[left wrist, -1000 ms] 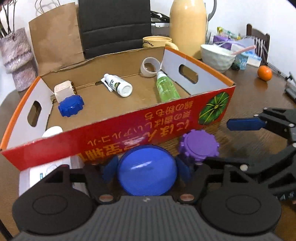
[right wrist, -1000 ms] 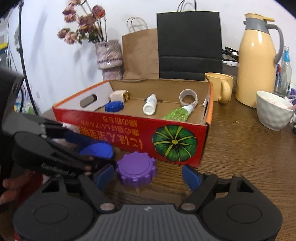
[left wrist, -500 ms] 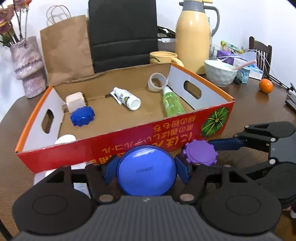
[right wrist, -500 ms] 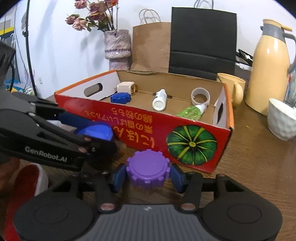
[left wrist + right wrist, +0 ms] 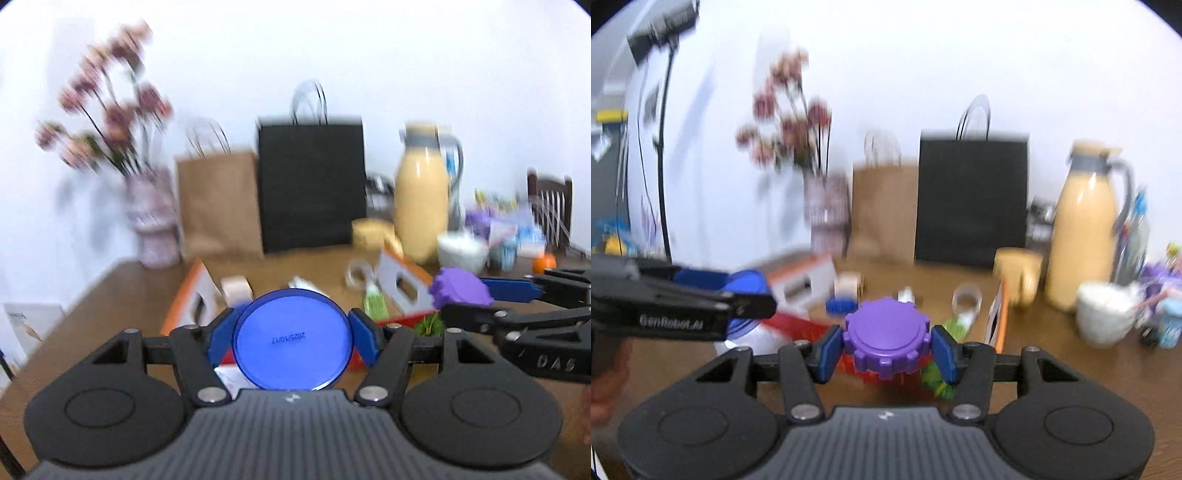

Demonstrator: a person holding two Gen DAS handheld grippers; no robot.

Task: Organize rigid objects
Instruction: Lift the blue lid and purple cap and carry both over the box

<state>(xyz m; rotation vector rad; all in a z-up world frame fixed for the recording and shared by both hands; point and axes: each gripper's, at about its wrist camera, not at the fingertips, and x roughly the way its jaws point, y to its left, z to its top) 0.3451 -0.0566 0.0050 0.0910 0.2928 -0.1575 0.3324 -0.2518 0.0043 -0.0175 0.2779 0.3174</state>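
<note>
the left tool (image 5: 291,338) pinches a blue disc (image 5: 292,339), one blue pad on each side of it, and holds the disc clear of the surface (image 5: 110,291), in front of the box (image 5: 192,291). the disc faces the left camera flat on and carries a small printed code. the right tool (image 5: 887,345) pinches a purple cog (image 5: 887,338) by its toothed rim, also off the surface, just in front of the box's near wall. in the left view the right tool comes in from the right edge with the cog at its tip; in the right view the left tool comes in from the left edge with the disc edge-on.

the box lies on the wooden surface with its red side toward the cameras. inside it, though blurred, lie a blue cog (image 5: 841,305), a pale block (image 5: 848,283), a white bottle (image 5: 906,294), a tape ring (image 5: 967,298) and a green bottle (image 5: 373,303).

toward the far edge of the surface stand a vase (image 5: 157,221) of pink flowers, a brown bag (image 5: 218,206) and a black bag (image 5: 312,184). to the right of them are a yellow mug (image 5: 1015,273), a tan flask (image 5: 1086,229) and a white bowl (image 5: 1106,314). an orange (image 5: 545,262) sits near the right edge. part of a hand (image 5: 607,380) shows under the left tool in the right view.
</note>
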